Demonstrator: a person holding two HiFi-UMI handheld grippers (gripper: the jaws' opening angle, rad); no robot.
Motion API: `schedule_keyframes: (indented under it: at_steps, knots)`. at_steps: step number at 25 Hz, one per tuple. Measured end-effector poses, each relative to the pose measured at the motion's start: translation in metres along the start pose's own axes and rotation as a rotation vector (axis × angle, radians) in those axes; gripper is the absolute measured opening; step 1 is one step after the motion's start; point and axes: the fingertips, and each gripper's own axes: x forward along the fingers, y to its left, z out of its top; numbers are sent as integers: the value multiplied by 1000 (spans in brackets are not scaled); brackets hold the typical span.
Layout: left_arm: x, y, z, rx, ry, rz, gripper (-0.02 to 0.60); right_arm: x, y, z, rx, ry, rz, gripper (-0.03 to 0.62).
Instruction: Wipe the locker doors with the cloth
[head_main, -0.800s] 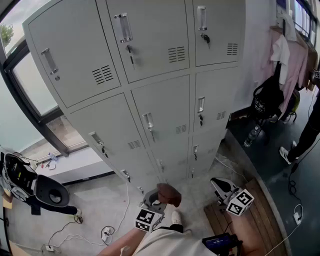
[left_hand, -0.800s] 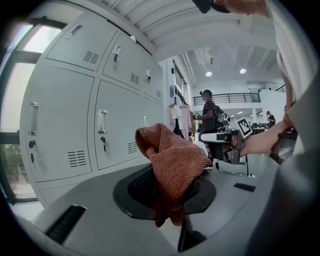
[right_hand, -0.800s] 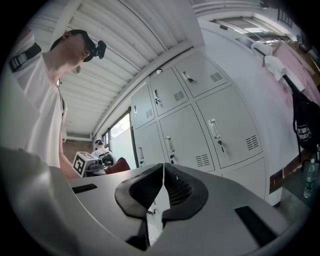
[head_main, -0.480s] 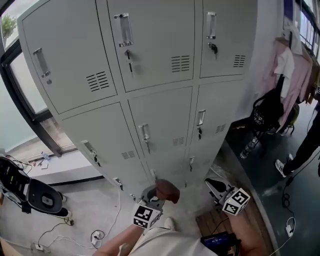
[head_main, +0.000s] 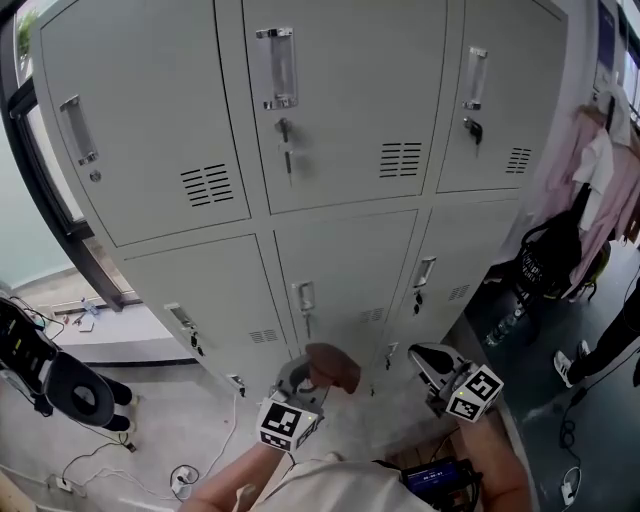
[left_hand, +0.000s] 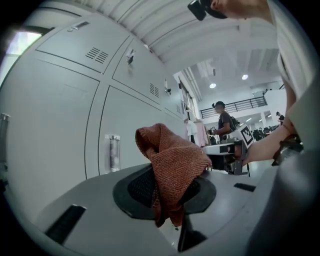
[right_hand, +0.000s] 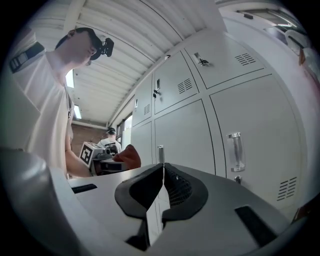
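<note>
- The left gripper (left_hand: 169, 192) was clamped on the cloth (left_hand: 172, 162), a rust-coloured wad bunched above and just ahead of its jaws.
- The right gripper (right_hand: 161, 187) was held beside it, to its right, with its jaws pressed together and nothing between them.
- Just ahead of both grippers stood the locker doors (head_main: 345, 265). The cloth was held near a lower door, but contact could not be made out.
- A door handle (head_main: 305, 297) was seen just above and beyond the cloth.
- The step in hand was judged to be the approach to the doors, with wiping not yet begun.
- The next move was judged to call for the cloth to be pressed flat on the door panel and drawn across it, with the handle skirted.
- Farther off, to the right of the right gripper, hung clothes (head_main: 600, 170) and a dark bag (head_main: 550, 265) were seen.
</note>
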Motion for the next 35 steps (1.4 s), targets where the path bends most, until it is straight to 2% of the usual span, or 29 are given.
schedule_keyframes:
  at_steps: [6,12,19,22,24,26,31,33,35]
  knots:
    - [-1,29,1,-19,-1,107,72,36,-14,2,8,-5,98,18]
    - [-1,52,-5,-37,21,250,72,67,-29,1,4,4,227,18]
    - [24,44,13,-2,2,288,72,80,-52,18,-55,5,330,18]
    - [24,49,42,28,-56,311,72,82,-53,29,-88,-4,369,18]
    - [17,66,84,95,-126,372,72,82,-48,43,-118,-26,402,18]
    - [5,90,133,191,-182,474,72,82,-40,58,-148,-50,439,18]
    - [-13,138,241,431,-211,755,72,81,-26,81,-196,-91,500,18]
    - [-4,149,267,556,-208,850,72,82,-27,84,-192,-106,495,18]
    - [7,152,277,653,-226,925,72,80,-28,85,-182,-118,485,18]
